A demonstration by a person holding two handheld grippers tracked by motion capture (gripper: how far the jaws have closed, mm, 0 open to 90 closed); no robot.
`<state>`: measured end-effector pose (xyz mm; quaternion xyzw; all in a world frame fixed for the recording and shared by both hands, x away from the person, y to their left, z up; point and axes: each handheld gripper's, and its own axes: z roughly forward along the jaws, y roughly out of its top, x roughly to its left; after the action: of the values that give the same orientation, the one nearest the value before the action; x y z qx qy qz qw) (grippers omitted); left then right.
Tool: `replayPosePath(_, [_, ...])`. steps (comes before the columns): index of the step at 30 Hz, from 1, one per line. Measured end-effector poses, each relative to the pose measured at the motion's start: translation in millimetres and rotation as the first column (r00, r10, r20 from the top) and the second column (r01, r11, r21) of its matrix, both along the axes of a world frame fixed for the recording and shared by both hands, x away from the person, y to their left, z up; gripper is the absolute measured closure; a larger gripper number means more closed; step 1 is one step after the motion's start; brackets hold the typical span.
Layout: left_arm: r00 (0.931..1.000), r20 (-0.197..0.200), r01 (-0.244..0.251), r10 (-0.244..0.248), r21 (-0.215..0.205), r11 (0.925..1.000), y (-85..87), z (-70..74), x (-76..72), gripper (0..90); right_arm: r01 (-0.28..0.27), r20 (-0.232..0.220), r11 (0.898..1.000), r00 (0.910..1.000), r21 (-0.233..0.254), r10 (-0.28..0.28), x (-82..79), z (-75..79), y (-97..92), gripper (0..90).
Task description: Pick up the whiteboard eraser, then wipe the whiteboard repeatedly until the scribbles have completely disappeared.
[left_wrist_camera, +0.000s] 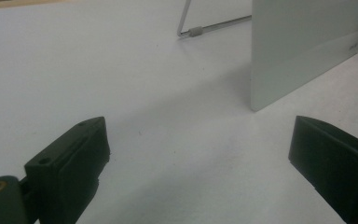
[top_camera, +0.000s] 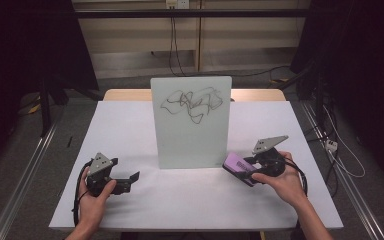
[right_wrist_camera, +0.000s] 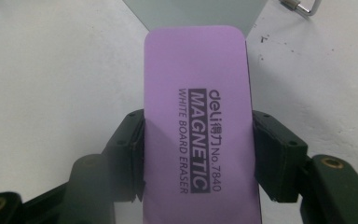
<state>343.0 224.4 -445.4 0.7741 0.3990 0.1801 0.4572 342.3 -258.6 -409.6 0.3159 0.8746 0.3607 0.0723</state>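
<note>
Now the right gripper (top_camera: 246,170) clamps a purple eraser (right_wrist_camera: 198,126) at the scribbled board's (top_camera: 191,120) 4 o'clock; the left gripper (top_camera: 130,180), jaws apart, rests at 8 o'clock.

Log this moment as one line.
left gripper: open, empty | right gripper: shut on purple eraser | whiteboard: upright, scribbled

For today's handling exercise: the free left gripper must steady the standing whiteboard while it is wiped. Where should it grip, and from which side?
Probably the whiteboard's left vertical edge, approached from the left gripper's own side. The board stands upright as a thin flat panel, so open jaws can straddle that edge, one pad in front, one behind. The right gripper holds the purple eraser by the board's lower right corner, so the left edge is free.
</note>
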Motion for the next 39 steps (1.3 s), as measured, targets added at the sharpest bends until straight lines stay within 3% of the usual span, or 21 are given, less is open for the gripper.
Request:
replayPosePath(11, [0.9998, -0.020, -0.001, 0.001, -0.001, 1.0000, 2.4, -3.6, 3.1, 4.9, -0.002, 0.026, 0.998, 0.9996, 0.060, 0.000, 2.3, 8.9, 3.1, 41.6])
replayPosePath(17, [1.0000, -0.010, 0.000, 0.000, -0.002, 1.0000, 1.6, -0.6, 1.7, 4.9, -0.009, 0.031, 0.996, 0.9995, 0.085, 0.007, 0.8, 11.9, 7.3, 41.6])
replayPosePath(22, [1.0000, 0.003, -0.003, 0.003, 0.005, 1.0000, -0.5, 2.3, -1.3, 4.9, -0.025, 0.059, 0.994, 0.9981, 0.110, 0.019, -2.3, 18.6, 10.2, 41.6])
replayPosePath(26, [0.9999, -0.012, 0.005, -0.005, 0.016, 0.9999, -1.0, 0.2, -0.7, 4.9, -0.040, 0.083, 0.993, 0.9960, 0.108, 0.031, -1.4, 25.5, 14.0, 41.6])
replayPosePath(39, [0.9998, -0.010, 0.017, -0.017, 0.008, 0.9998, -0.4, 1.1, -0.8, 4.9, -0.068, 0.169, 0.988, 0.9845, 0.136, 0.044, 11.6, 55.4, 27.6, 41.7])
